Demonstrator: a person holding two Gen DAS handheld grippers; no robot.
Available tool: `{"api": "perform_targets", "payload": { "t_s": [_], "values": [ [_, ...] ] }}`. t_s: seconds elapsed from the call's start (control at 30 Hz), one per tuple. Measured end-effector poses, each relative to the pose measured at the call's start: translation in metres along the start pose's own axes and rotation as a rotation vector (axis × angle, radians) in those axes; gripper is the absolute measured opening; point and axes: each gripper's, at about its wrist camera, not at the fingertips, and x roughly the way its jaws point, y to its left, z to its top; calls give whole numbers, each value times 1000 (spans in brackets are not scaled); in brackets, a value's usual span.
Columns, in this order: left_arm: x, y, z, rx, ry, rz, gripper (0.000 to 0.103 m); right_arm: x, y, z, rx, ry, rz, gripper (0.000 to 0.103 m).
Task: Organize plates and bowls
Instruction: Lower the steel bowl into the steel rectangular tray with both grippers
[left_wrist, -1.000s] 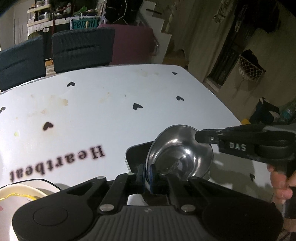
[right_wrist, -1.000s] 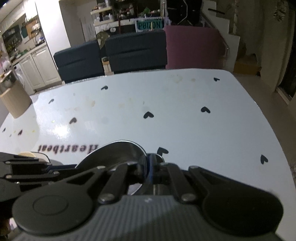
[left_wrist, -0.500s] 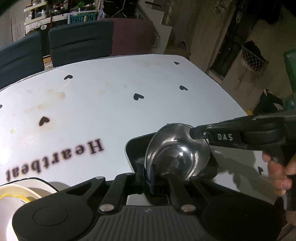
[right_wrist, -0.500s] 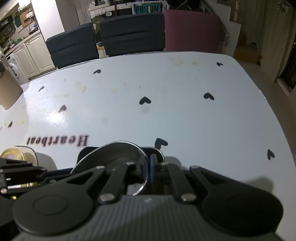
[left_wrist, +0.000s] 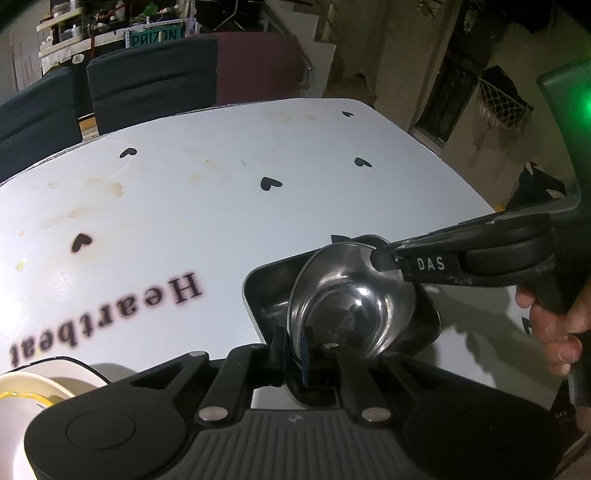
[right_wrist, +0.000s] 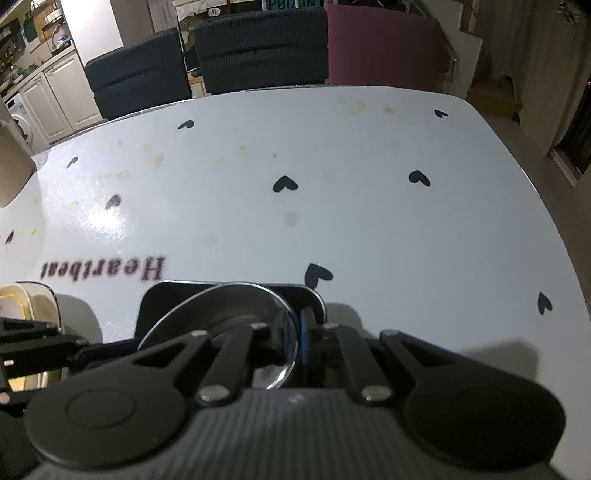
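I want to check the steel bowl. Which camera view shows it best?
The left wrist view: the steel bowl shows its whole shiny inside, above the black tray. The right wrist view shows only its rim and back, partly hidden behind the claw.

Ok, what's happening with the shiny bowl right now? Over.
Left gripper and right gripper both clamp the steel bowl rim. Bowl over black tray. Nothing blocking.
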Motion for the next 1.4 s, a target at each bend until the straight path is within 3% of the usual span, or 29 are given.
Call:
{"api": "perform_targets", "payload": {
  "t_s": [0.37, 0.63, 1.0, 1.2, 1.4],
  "values": [
    [-1, -2, 1, 13, 22, -22, 10, 5, -4, 2, 16, 12, 16, 11],
    [-14, 2, 3, -7, -9, -42, 11, -5, -8, 4, 41, -42, 60, 16],
    [-21, 21, 10, -94, -31, 14, 11, -22, -21, -2, 28, -71, 54, 16],
    [-10, 27, 8, -123, 28, 37, 11, -28, -38, -12, 18, -36, 62, 16],
    [-9, 26, 7, -118, 30, 31, 11, -21, -36, -16, -17, 10, 87, 16]
  ]
}}
